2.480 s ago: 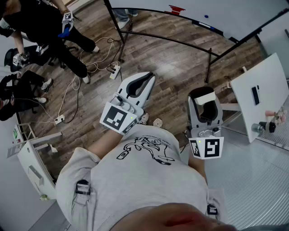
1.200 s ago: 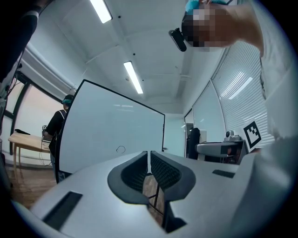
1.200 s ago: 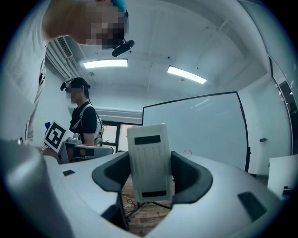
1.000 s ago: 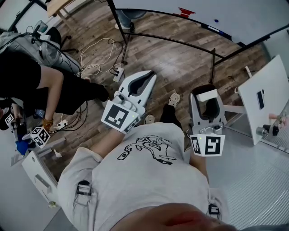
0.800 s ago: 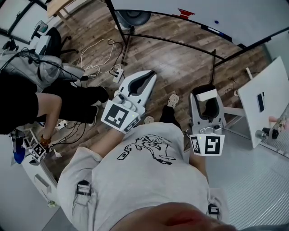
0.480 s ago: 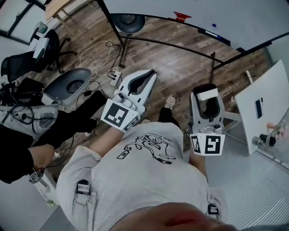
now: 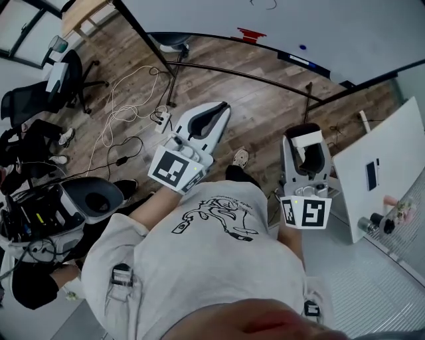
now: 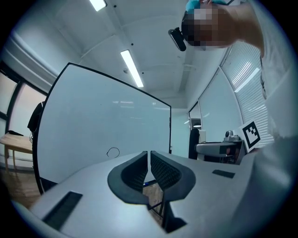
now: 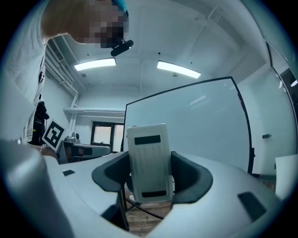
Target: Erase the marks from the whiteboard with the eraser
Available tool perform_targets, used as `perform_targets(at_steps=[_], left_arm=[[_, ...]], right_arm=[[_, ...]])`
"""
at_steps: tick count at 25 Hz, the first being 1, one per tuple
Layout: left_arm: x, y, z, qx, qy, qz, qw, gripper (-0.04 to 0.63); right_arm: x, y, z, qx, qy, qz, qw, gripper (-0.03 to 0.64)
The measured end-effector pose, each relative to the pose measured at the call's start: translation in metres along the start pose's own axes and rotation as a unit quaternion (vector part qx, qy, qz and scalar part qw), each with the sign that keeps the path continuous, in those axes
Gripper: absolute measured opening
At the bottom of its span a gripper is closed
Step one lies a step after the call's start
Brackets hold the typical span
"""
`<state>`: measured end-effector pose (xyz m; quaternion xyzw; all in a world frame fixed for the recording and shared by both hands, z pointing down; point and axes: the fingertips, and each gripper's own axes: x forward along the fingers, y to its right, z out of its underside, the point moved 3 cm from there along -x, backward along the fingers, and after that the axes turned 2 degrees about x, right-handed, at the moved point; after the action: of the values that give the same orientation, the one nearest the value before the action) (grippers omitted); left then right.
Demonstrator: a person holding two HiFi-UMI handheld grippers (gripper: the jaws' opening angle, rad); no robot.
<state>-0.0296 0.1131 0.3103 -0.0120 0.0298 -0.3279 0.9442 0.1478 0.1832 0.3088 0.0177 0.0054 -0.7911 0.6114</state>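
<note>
The whiteboard (image 7: 319,23) stands ahead across the top of the head view, with a small dark scribble (image 7: 265,4) on it. In the left gripper view the board (image 8: 93,121) fills the left half and a small looped mark (image 8: 113,152) shows low on it. My left gripper (image 8: 149,155) is shut with nothing between its pads and is held out over the floor (image 7: 219,109). My right gripper (image 9: 149,186) is shut on the white eraser (image 9: 148,162), which stands upright between the jaws (image 7: 306,140). Both grippers are short of the board.
The board's black legs and crossbar (image 7: 232,70) stand on the wood floor. A red item (image 7: 251,33) and a blue dot (image 7: 302,48) sit on its tray. Cables and a power strip (image 7: 159,118) lie left. A white table (image 7: 382,166) is right. A person with gear (image 7: 46,212) crouches left.
The view has tipped up, so more of the whiteboard and its scribble show. People at the left have moved about. Both grippers hold the same pose, the eraser still gripped.
</note>
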Motion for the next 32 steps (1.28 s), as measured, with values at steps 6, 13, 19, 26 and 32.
perform_targets(at_steps=[6, 13, 19, 26, 32], left_arm=[[0.059, 0.003, 0.003, 0.002, -0.007, -0.004, 1.0, 0.035], [0.112, -0.006, 0.008, 0.003, -0.01, -0.021, 0.9997, 0.035], [0.137, -0.019, 0.008, 0.001, -0.014, -0.037, 0.9992, 0.035], [0.149, -0.039, 0.008, 0.007, -0.019, -0.05, 0.9985, 0.035], [0.155, -0.066, 0.007, 0.002, -0.016, -0.058, 0.9982, 0.035]], right_arm=[[0.02, 0.058, 0.002, 0.008, -0.004, -0.002, 1.0, 0.269], [0.053, 0.106, 0.009, 0.013, -0.015, -0.021, 1.0, 0.268], [0.078, 0.128, 0.008, 0.007, -0.023, -0.036, 0.999, 0.268], [0.105, 0.135, 0.01, 0.003, -0.029, -0.053, 0.998, 0.267], [0.136, 0.127, 0.009, -0.009, -0.027, -0.059, 0.998, 0.267]])
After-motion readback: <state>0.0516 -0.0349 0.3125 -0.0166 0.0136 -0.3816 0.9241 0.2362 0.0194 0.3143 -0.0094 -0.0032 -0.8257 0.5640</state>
